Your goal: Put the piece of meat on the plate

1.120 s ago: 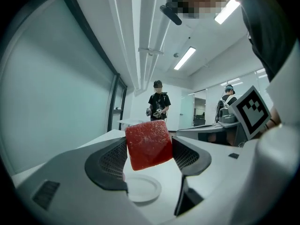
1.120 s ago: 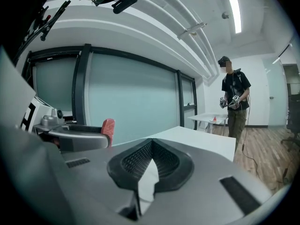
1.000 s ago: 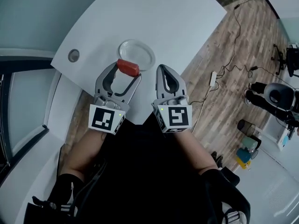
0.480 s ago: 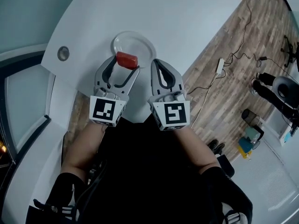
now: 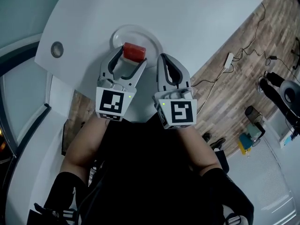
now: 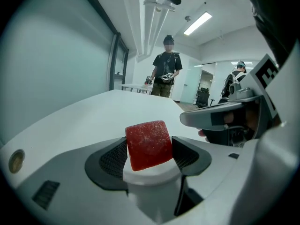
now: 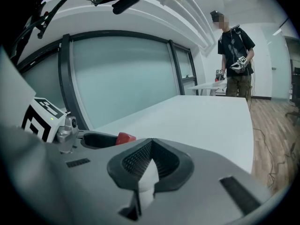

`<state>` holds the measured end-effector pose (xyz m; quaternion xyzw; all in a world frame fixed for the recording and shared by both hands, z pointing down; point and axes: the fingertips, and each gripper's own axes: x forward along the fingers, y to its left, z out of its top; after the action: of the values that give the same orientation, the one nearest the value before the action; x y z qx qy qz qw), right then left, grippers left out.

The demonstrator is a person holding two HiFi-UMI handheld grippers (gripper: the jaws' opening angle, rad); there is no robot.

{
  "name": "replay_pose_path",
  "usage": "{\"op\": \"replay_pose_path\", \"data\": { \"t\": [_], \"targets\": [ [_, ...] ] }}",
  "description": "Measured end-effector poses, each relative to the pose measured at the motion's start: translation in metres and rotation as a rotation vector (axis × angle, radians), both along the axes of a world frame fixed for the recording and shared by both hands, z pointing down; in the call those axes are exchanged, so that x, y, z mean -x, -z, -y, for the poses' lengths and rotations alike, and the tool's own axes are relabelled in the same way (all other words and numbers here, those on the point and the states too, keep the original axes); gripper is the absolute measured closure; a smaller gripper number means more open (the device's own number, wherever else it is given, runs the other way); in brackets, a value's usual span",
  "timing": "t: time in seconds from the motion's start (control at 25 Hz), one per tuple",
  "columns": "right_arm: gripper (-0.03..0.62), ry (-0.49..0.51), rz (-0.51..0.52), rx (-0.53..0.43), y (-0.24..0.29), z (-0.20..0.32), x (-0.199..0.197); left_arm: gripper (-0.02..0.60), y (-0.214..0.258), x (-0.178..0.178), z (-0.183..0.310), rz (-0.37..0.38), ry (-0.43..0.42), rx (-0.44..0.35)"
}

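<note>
Meat [image 5: 134, 52]: a red, roughly cubic block with rounded edges, slightly tilted, clamped on two sides between the jaws of the left gripper [image 5: 130, 56]. It sits over the near part of the plate [image 5: 117, 35]; contact with the plate cannot be determined.

Plate: round, pale, lying flat on the white surface [image 5: 187, 18].

The piece of meat [image 6: 148, 144] is seen as matt and finely grained. The left gripper [image 5: 131, 60] is moulded in matt grey plastic, with ribbed black pads [image 6: 115, 159]. The plate [image 5: 123, 35] is rendered clear and glossy, the table [image 5: 187, 22] smooth white, the floor [image 5: 234, 97] wood-planked.
</note>
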<state>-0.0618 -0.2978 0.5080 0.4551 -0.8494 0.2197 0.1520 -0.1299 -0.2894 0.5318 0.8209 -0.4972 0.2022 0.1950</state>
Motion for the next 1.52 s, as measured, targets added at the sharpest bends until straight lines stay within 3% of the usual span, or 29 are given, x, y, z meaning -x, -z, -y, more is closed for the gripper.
{"op": "replay_pose_path", "data": {
  "t": [0.2,0.64,0.88,1.12,1.16,1.24,1.52],
  "targets": [
    [0.591,-0.015,0.022,0.024,-0.009,0.001,0.004,0.279,-0.011,0.001,-0.001,0.098,-0.054,0.021],
    [0.591,0.033,0.023,0.075,-0.027,-0.002,0.009,0.279,-0.032,-0.004,-0.006,0.163,-0.105,0.115],
    [0.591,0.040,0.023,0.086,-0.028,0.000,0.013,0.279,-0.030,-0.001,-0.004,0.153,-0.082,0.112],
    [0.591,0.038,0.018,0.046,-0.010,0.001,0.009,0.279,-0.003,-0.006,-0.005,0.109,-0.079,0.032],
    [0.591,0.034,0.025,0.037,-0.004,0.001,0.011,0.305,0.004,-0.004,-0.006,0.105,-0.067,0.010],
    [0.591,0.033,0.033,0.009,0.009,-0.001,0.013,0.423,0.019,0.001,-0.006,0.115,-0.030,-0.046],
    [0.591,0.049,0.023,-0.131,0.064,-0.023,0.021,0.567,0.078,0.014,-0.017,0.093,0.064,-0.217]
  ]
}}
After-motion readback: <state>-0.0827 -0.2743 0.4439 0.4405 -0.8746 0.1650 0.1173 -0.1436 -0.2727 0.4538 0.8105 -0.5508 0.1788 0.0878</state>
